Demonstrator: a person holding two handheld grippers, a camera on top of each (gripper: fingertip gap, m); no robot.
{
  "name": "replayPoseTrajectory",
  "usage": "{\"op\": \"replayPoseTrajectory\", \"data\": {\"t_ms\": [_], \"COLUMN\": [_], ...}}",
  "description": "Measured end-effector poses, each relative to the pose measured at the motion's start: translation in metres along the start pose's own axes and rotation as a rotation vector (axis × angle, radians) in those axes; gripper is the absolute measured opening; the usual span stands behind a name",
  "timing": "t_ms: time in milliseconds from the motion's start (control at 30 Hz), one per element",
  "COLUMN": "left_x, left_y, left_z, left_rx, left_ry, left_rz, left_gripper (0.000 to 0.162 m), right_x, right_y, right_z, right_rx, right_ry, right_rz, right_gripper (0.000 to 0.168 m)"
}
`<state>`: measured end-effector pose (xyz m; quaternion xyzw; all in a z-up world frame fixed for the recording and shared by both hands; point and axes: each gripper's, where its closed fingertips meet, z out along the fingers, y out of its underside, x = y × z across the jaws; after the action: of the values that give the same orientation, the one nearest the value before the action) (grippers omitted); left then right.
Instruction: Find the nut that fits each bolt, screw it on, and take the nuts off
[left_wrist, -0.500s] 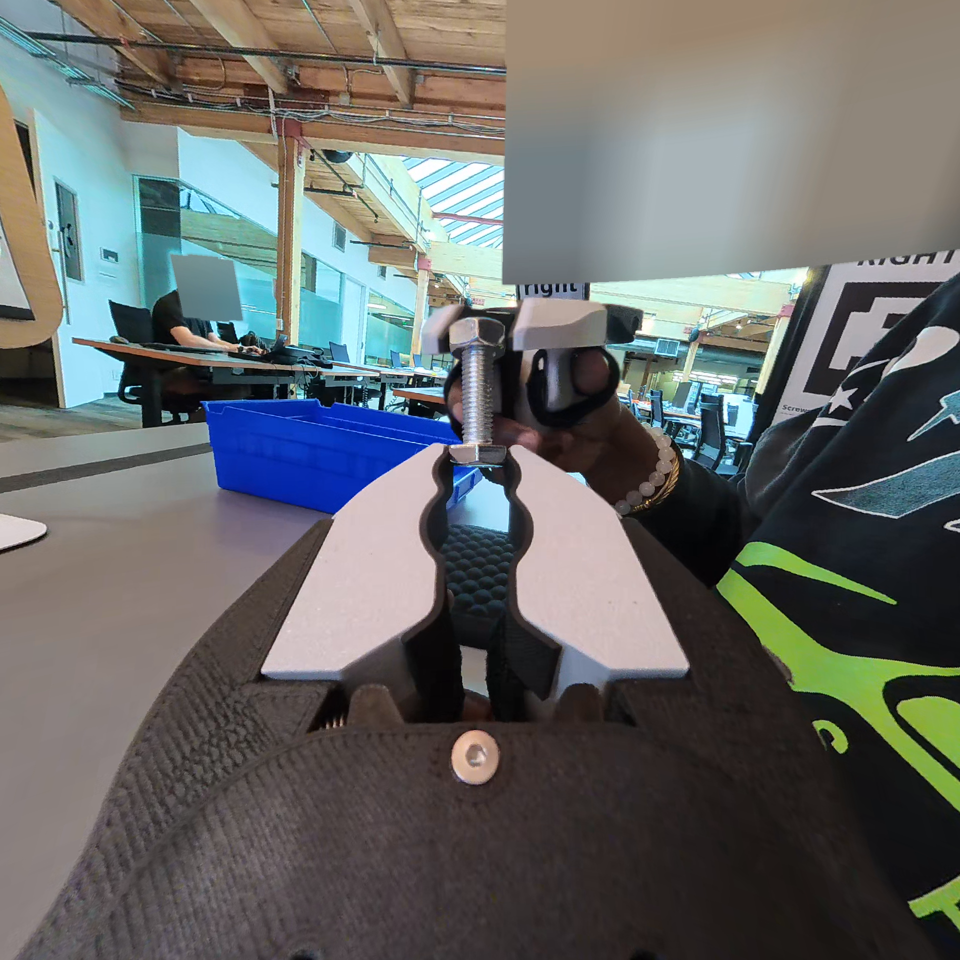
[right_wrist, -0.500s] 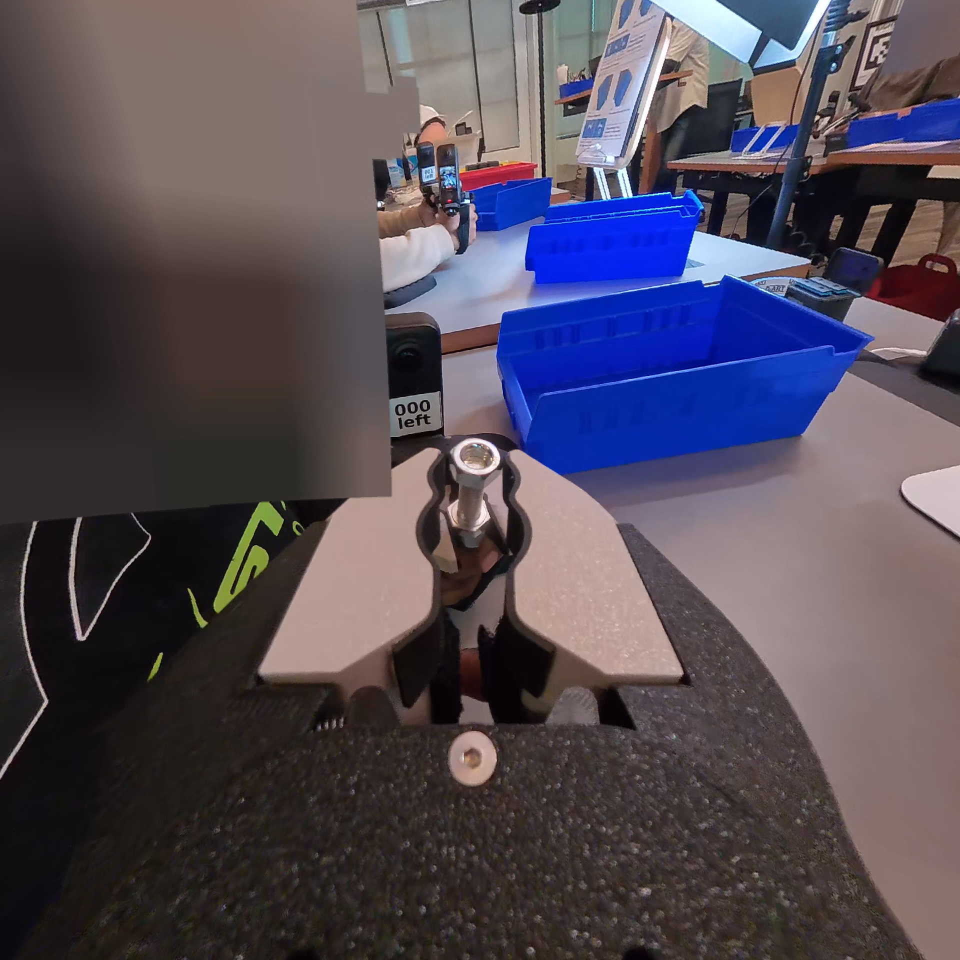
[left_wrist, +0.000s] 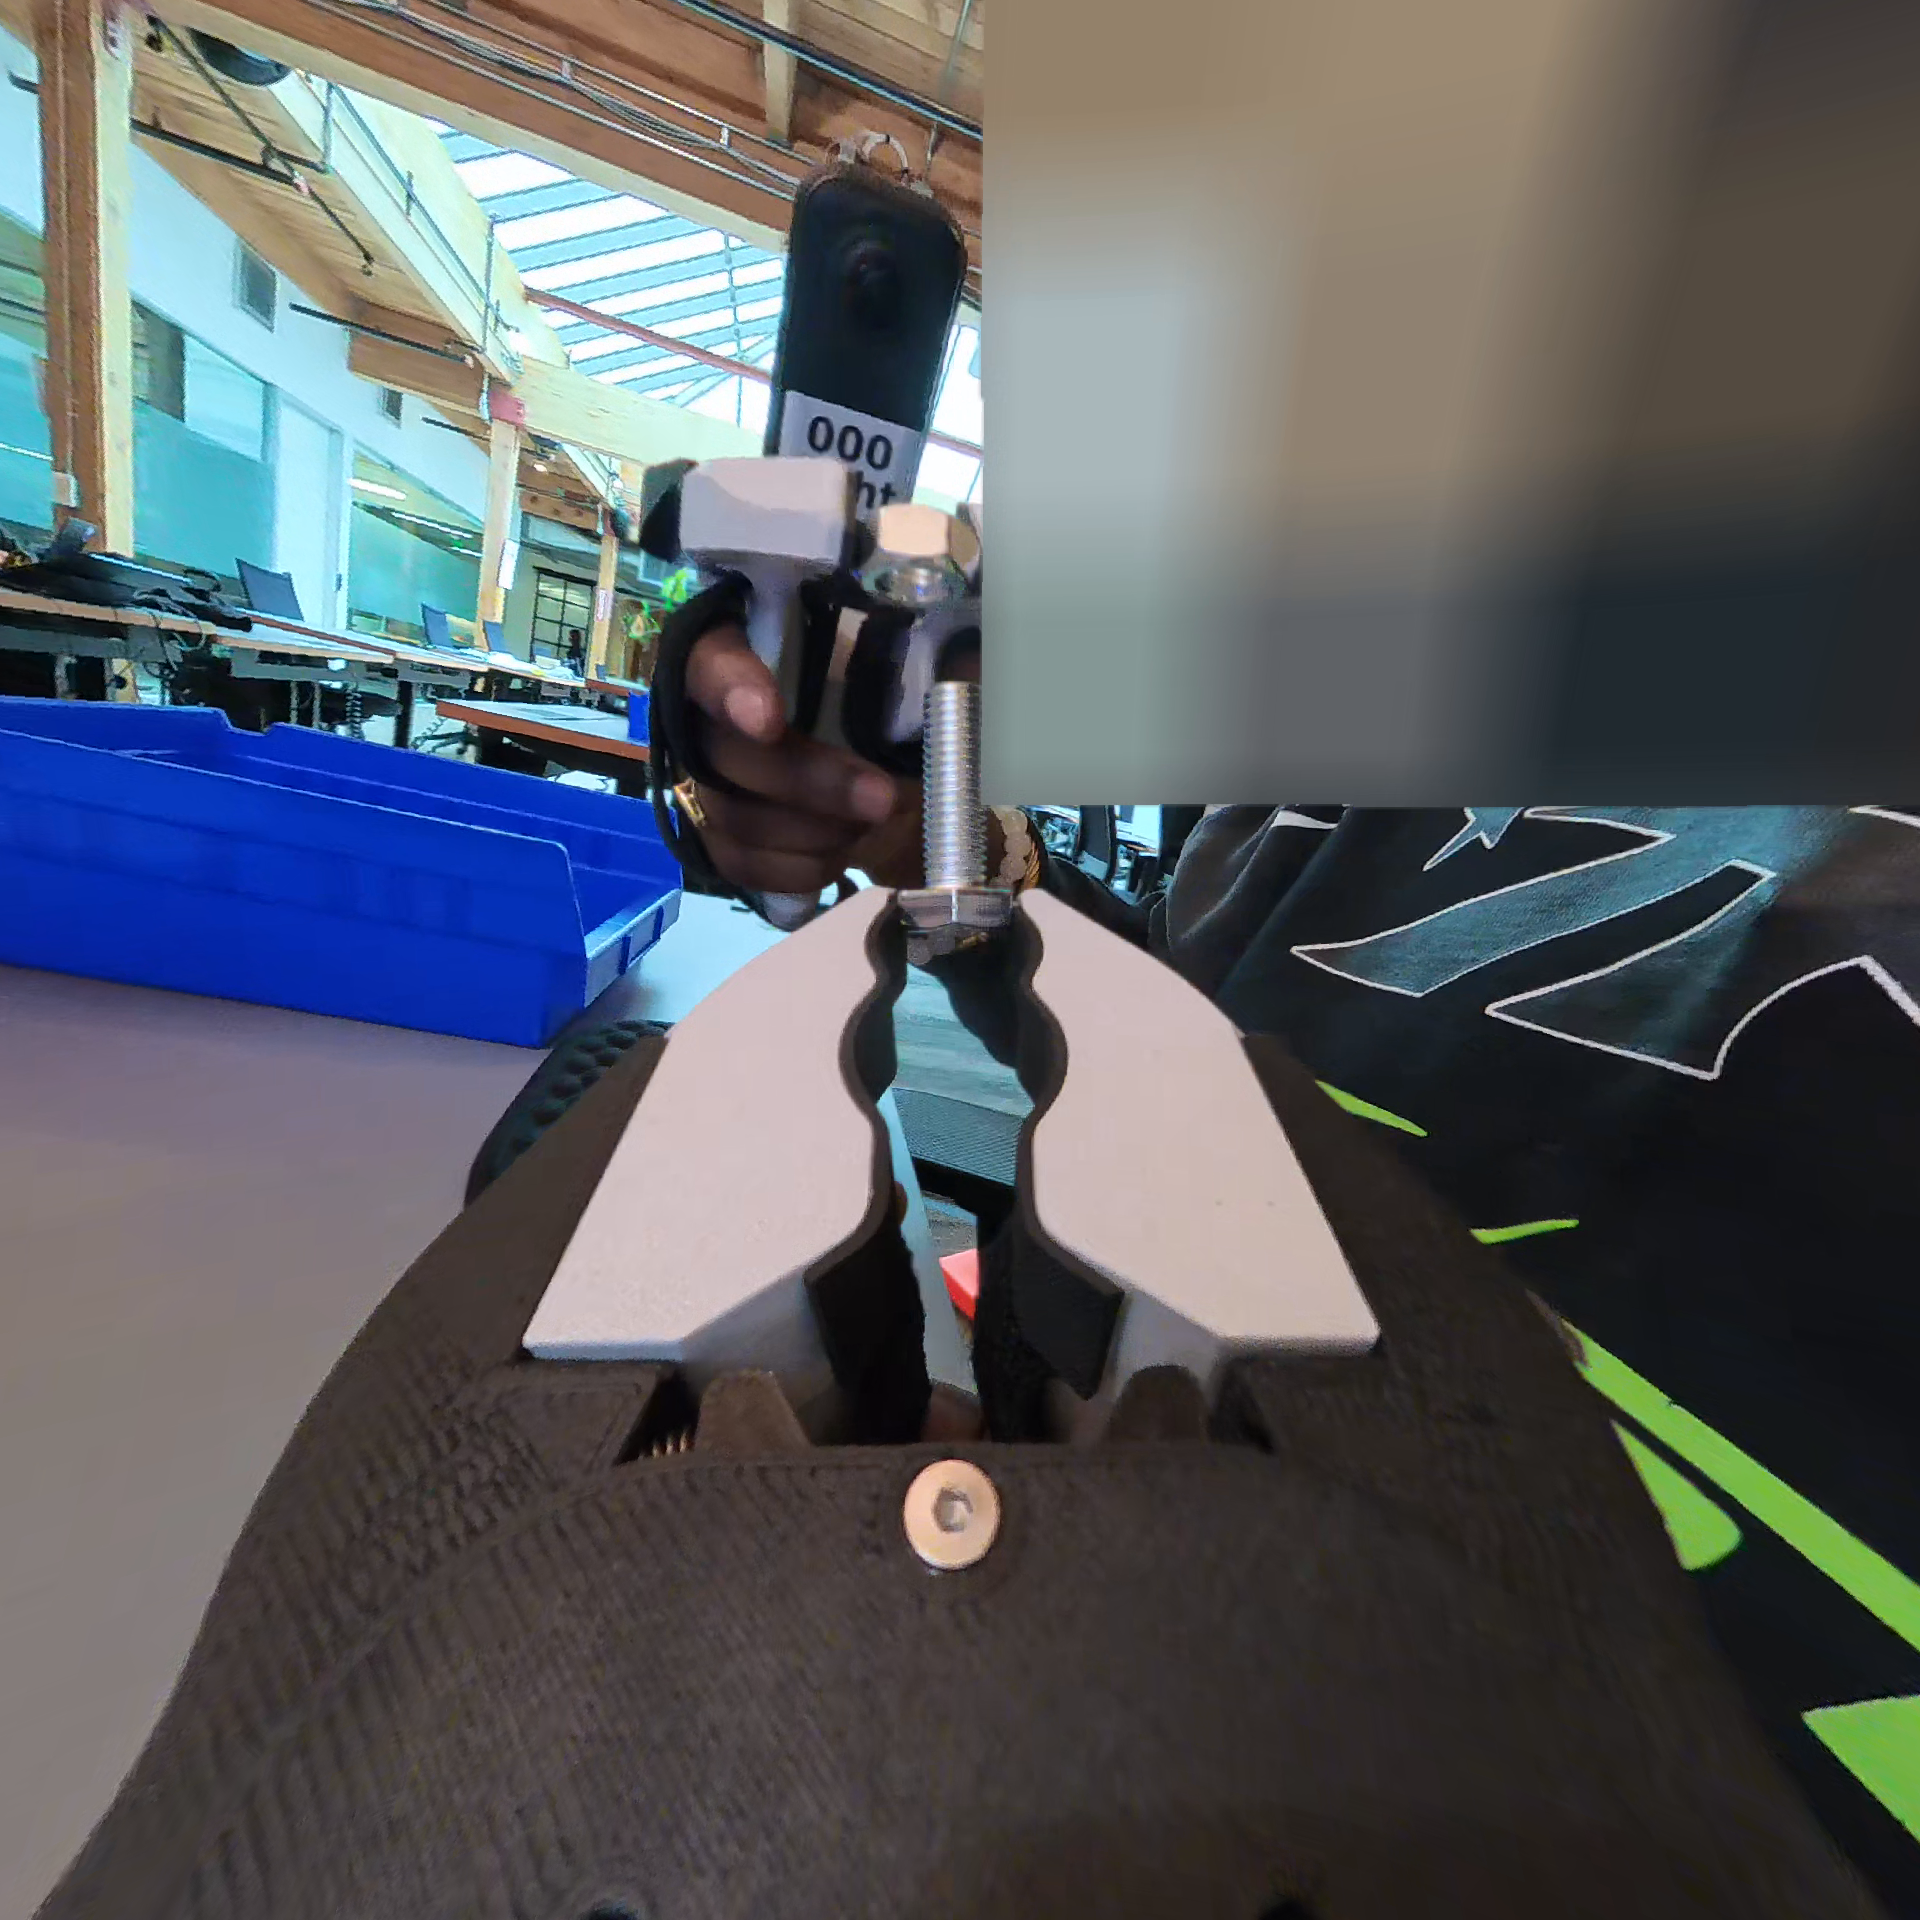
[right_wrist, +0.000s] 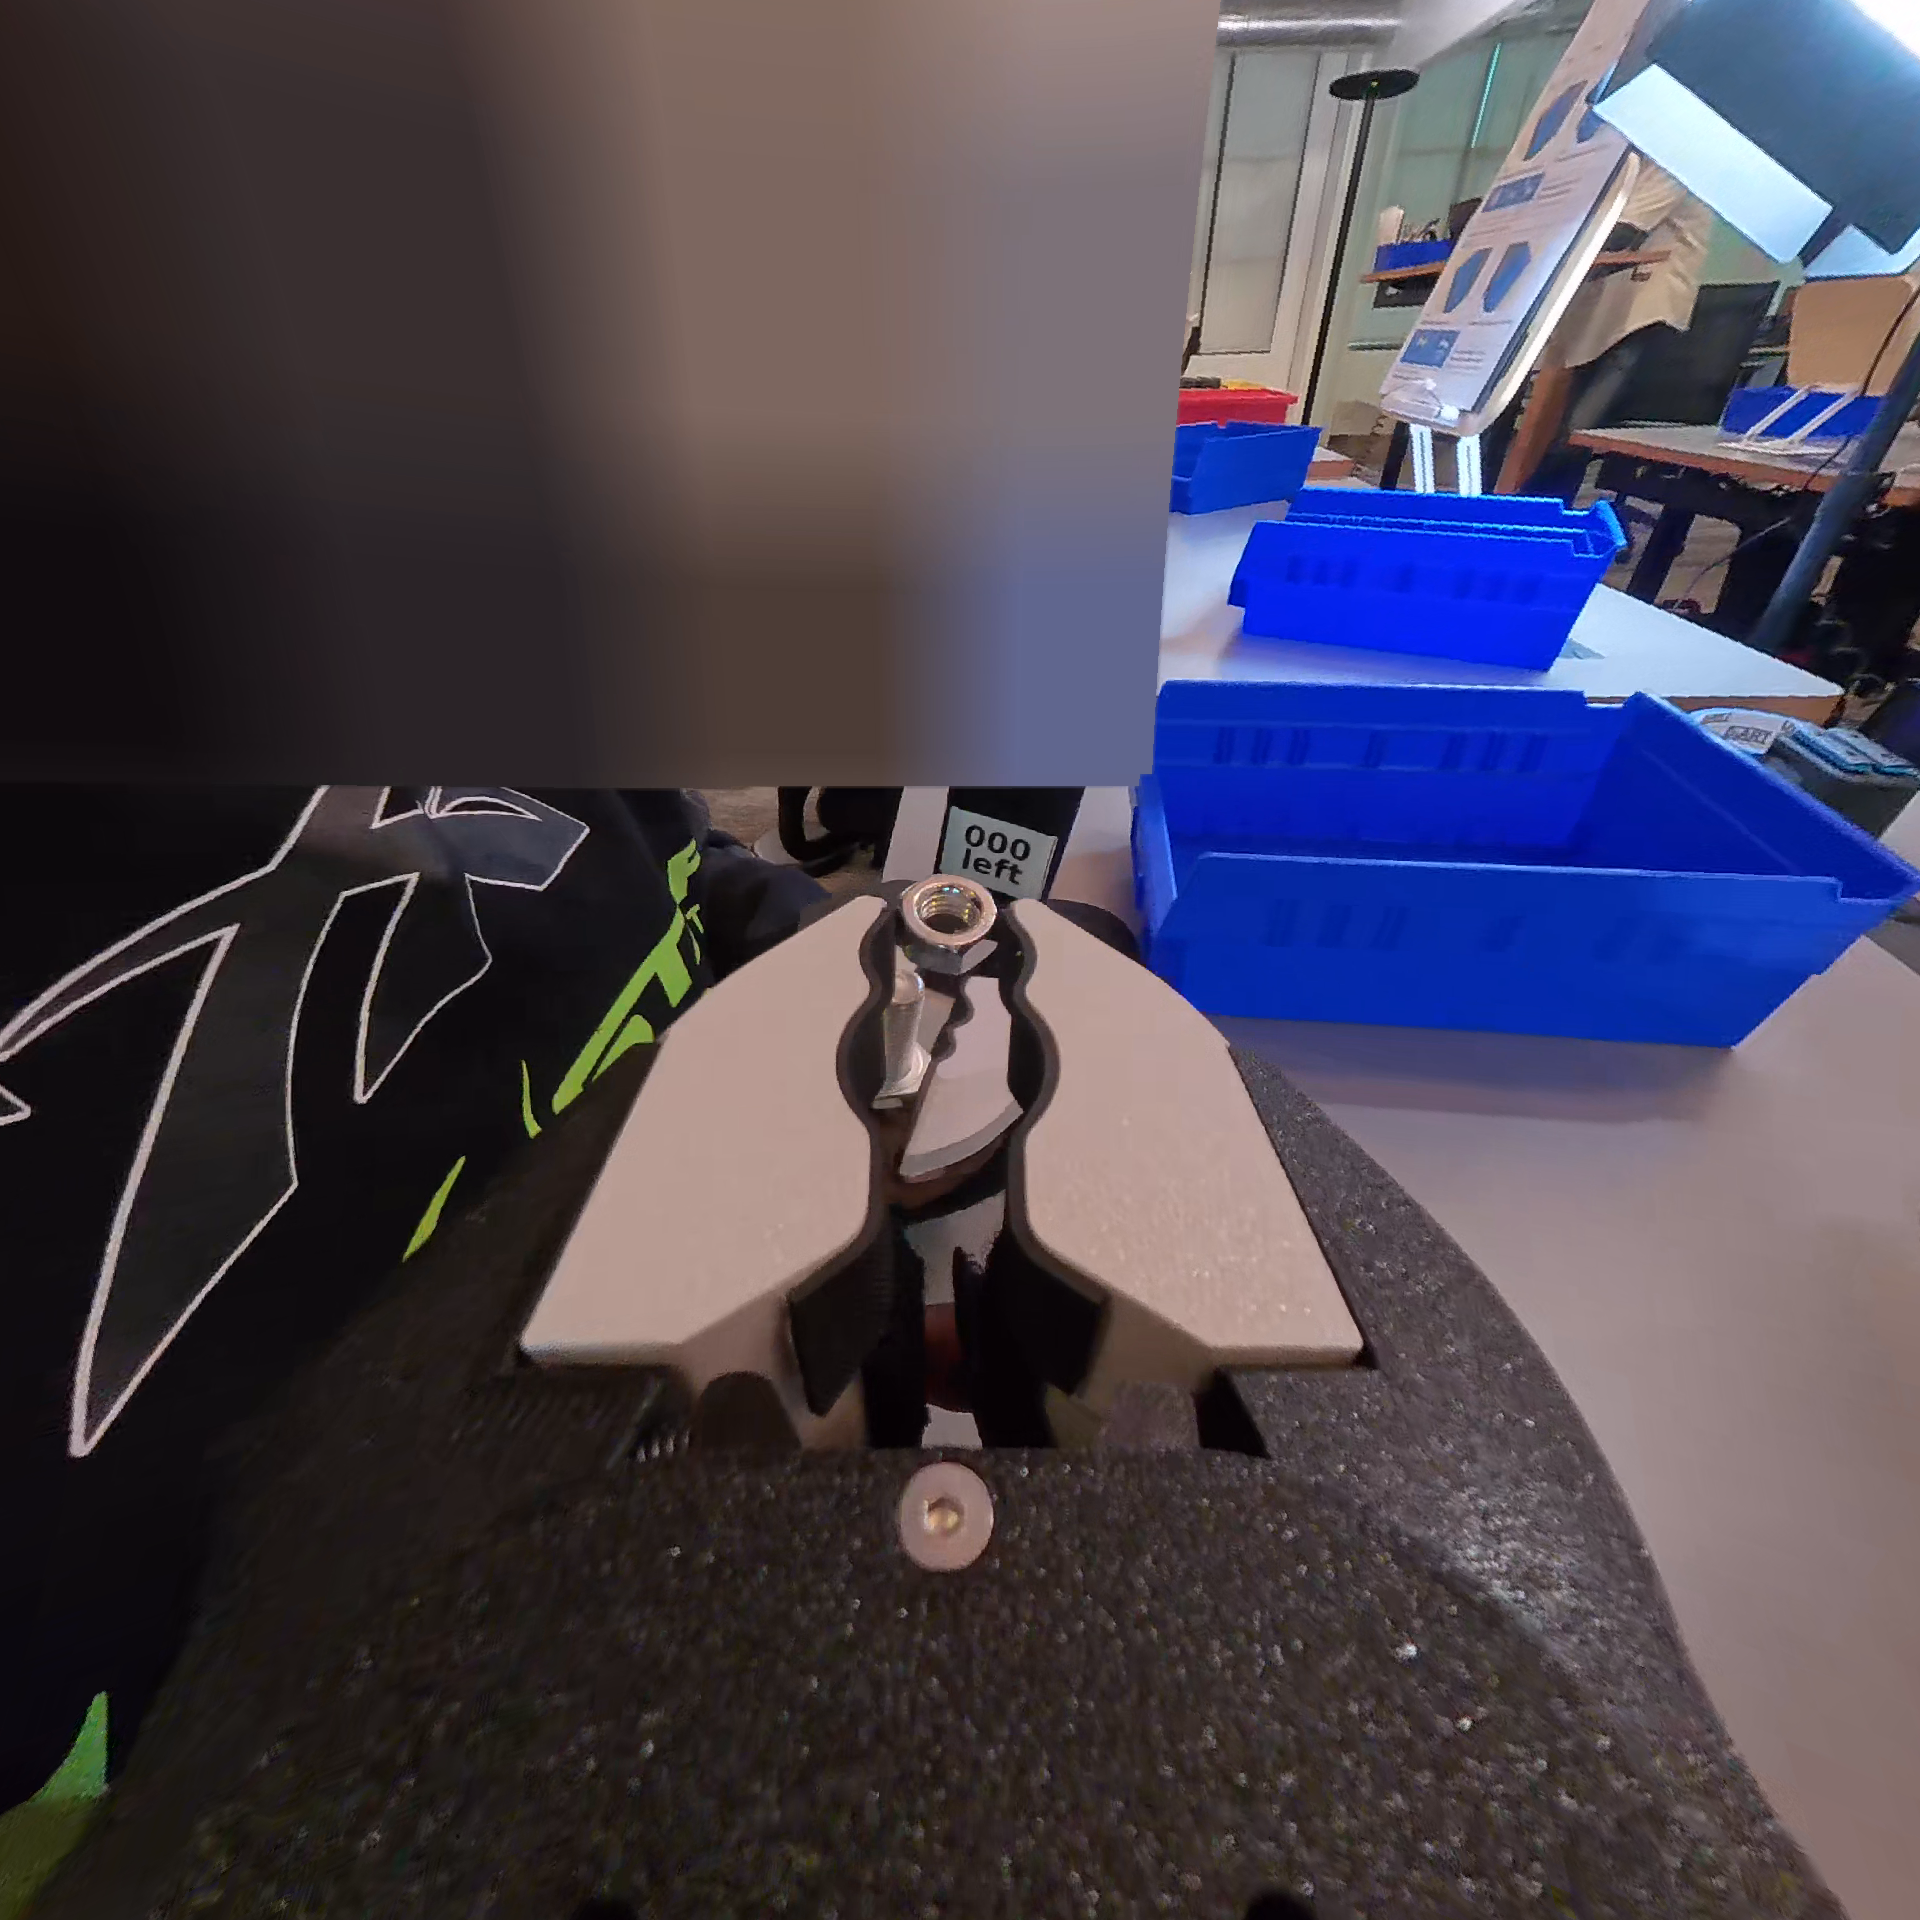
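My left gripper (left_wrist: 954, 916) is shut on the hex head of a silver bolt (left_wrist: 953, 779), whose threaded shaft stands upright with a bare top end. My right gripper (right_wrist: 943, 928) is shut on a silver hex nut (right_wrist: 943, 922), whose threaded hole faces the camera. In the left wrist view the nut (left_wrist: 916, 566) sits in the right gripper (left_wrist: 894, 551) just above the bolt's tip, apart from it. In the right wrist view the bolt (right_wrist: 902, 1044) shows below the nut, between my fingers, with the left gripper (right_wrist: 961, 1122) under it.
A blue bin (left_wrist: 312, 862) stands on the grey table (left_wrist: 208, 1195) to the left; it also shows in the right wrist view (right_wrist: 1507, 894), with more blue bins (right_wrist: 1423, 582) on a table behind. A person's dark printed shirt (left_wrist: 1558, 1143) is close on the right. There is about 5 cm between the tips of the two grippers.
The nut was on the bolt's top end; now it is off the bolt and held in the right gripper just above the bare tip. Both views have shifted.
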<state>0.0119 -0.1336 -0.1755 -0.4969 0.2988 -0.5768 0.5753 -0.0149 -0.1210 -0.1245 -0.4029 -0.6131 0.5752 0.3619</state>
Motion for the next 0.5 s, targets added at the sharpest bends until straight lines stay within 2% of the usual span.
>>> {"op": "replayPoseTrajectory", "data": {"t_ms": [133, 233, 367, 500], "left_x": [-0.009, -0.020, -0.035, -0.042], "left_y": [-0.002, -0.005, -0.007, -0.009], "left_z": [-0.003, -0.007, -0.013, -0.017], "left_rx": [0.010, 0.014, 0.011, 0.011], "left_ry": [-0.065, -0.142, -0.262, -0.321], "left_rz": [0.027, 0.071, 0.130, 0.163], "left_gripper": [0.018, 0.019, 0.019, 0.019], "right_x": [0.018, 0.050, 0.096, 0.125], "right_y": [-0.005, -0.004, 0.011, 0.043], "right_z": [-0.018, -0.054, -0.129, -0.214], "right_rx": [-0.018, -0.058, -0.143, -0.273], "right_ry": [0.131, 0.347, 0.695, 0.987], "right_rz": [-0.024, -0.026, 0.002, 0.054], "right_gripper": [0.018, 0.019, 0.019, 0.019]}}
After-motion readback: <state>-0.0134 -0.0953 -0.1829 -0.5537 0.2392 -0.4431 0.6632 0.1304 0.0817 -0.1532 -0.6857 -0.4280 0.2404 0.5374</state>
